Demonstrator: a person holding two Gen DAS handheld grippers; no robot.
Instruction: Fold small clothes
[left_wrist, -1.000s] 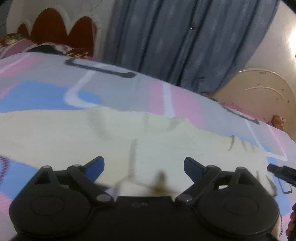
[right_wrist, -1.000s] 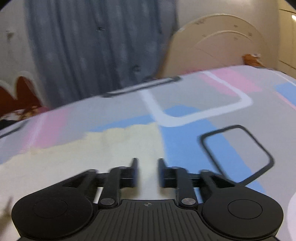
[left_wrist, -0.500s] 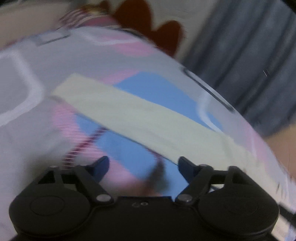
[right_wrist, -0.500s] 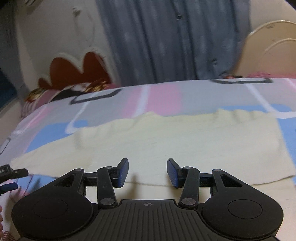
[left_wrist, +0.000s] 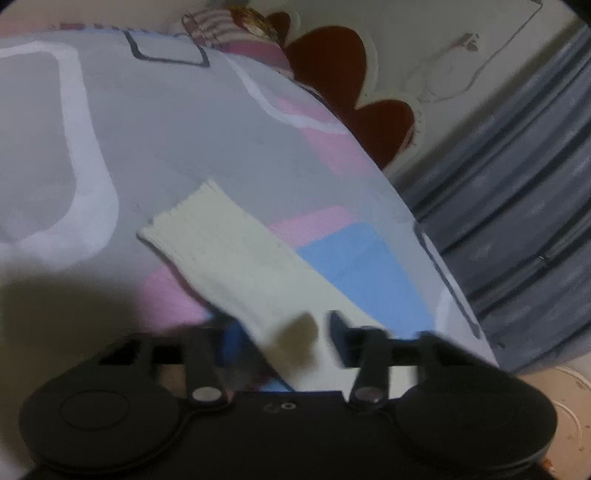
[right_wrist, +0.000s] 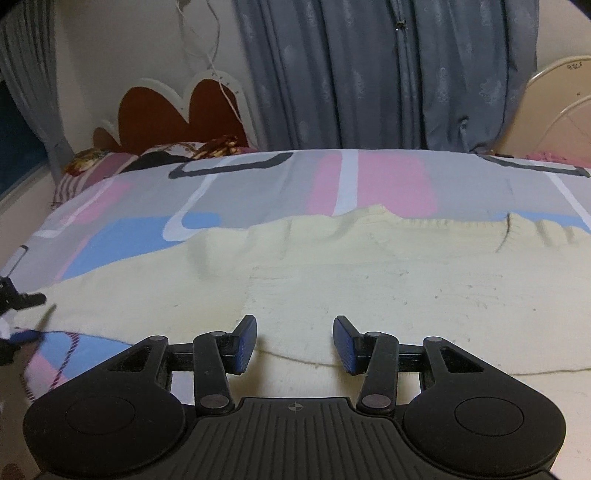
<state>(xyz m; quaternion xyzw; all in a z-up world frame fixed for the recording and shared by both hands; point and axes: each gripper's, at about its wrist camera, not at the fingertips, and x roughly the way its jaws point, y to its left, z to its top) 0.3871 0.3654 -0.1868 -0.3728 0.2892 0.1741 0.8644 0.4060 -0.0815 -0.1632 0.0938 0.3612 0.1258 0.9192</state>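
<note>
The left claw (left_wrist: 280, 339) is being closed around the near end of the cream sweater's sleeve (left_wrist: 236, 254); contact is blurred. The sleeve is being stretched away toward the bed's (left_wrist: 177, 133) far edge. The right claw (right_wrist: 294, 341) is being held spread above the sweater body (right_wrist: 369, 280).

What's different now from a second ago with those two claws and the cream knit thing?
The left claw has swung over to the sleeve of the cream knit garment, and its jaws have just been closing around it; a firm pinch can't be told through blur. The right claw stays half open above the garment, which remains on the bed cover.
</note>
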